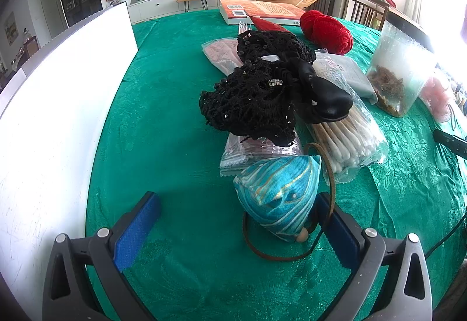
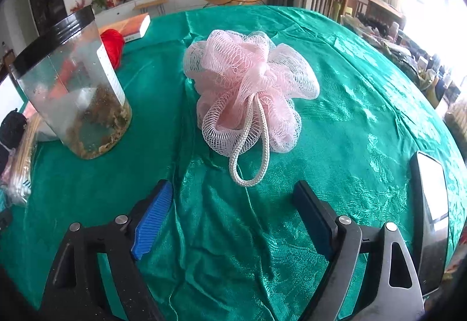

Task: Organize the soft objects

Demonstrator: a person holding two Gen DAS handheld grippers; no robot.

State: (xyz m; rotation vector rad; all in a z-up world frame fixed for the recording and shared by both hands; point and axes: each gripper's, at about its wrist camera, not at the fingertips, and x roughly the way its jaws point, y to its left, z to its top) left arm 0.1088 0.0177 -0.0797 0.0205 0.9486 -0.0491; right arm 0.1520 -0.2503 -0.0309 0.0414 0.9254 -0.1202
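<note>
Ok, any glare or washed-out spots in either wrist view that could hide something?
Left wrist view: the white board on the left is blown out, and window light bleaches the right edge. Right wrist view: the window side at upper right is overexposed; the pink mesh pouf stays sharp and evenly lit.

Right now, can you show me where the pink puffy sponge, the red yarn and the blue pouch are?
pink puffy sponge (image 2: 248, 81), right wrist view, mesh middle.
red yarn (image 1: 327, 30), left wrist view, ball's middle.
blue pouch (image 1: 280, 198), left wrist view, striped front.
</note>
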